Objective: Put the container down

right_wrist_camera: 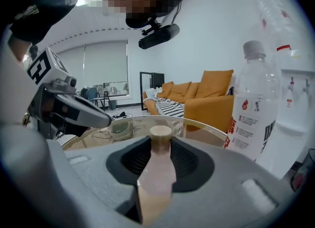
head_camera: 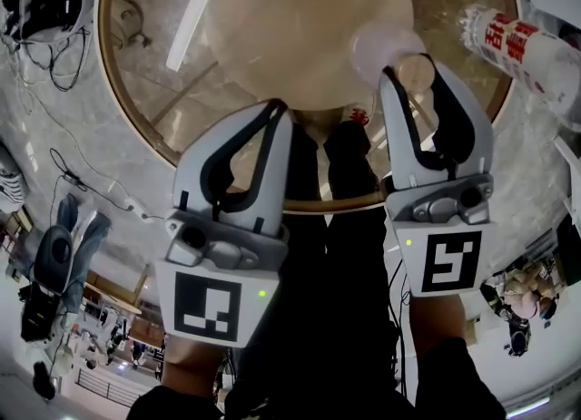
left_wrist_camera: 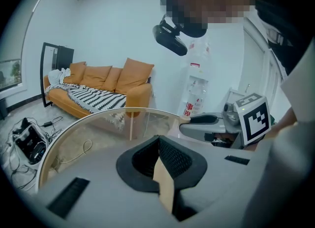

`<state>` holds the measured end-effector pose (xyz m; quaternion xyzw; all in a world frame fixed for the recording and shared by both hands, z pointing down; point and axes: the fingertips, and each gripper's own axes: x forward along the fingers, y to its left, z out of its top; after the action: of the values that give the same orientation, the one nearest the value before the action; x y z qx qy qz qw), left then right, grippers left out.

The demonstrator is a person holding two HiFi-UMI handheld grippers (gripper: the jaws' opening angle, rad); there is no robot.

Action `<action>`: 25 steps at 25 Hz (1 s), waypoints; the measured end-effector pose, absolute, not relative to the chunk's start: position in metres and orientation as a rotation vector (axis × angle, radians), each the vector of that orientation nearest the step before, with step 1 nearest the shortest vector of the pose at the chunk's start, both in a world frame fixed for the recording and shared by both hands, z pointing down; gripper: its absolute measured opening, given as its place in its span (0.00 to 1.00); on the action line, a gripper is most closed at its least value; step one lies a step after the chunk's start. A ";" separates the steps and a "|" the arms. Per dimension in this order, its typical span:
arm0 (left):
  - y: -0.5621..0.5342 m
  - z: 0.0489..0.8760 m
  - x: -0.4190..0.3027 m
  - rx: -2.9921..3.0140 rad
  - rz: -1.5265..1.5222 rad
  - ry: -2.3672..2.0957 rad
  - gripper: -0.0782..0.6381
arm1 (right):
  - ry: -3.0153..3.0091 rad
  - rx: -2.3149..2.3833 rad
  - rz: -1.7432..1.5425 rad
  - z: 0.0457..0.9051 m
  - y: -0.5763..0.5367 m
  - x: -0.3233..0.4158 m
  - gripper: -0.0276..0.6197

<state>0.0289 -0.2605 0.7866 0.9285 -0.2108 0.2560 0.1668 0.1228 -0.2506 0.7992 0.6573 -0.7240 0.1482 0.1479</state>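
container (right_wrist_camera: 156, 173) | capped, gripped by right tongs (head_camera: 413, 72) | left tongs (head_camera: 278, 108) closed, empty | bottle (right_wrist_camera: 251, 109) upright nearby

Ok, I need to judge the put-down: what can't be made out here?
- Gap between container and table: in the head view the right gripper covers its base; in the right gripper view the jaws hide it.
- Container's contents: cloudy wall, both views.
- Bottle fine label print: too small, both views.
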 end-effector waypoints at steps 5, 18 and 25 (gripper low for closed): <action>-0.260 0.794 0.031 2.668 0.768 -0.594 0.13 | -2.082 1.879 0.411 0.805 -0.246 0.123 0.23; -0.256 0.798 0.032 2.671 0.790 -0.555 0.13 | -2.119 1.950 0.326 0.807 -0.243 0.122 0.23; -0.254 0.781 0.042 2.685 0.765 -0.560 0.13 | -2.150 1.922 0.333 0.803 -0.243 0.121 0.26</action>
<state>0.0420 -0.2536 0.7814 0.9327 -0.1946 0.2658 0.1467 0.1214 -0.2427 0.8026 0.6575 -0.7352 0.1139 0.1190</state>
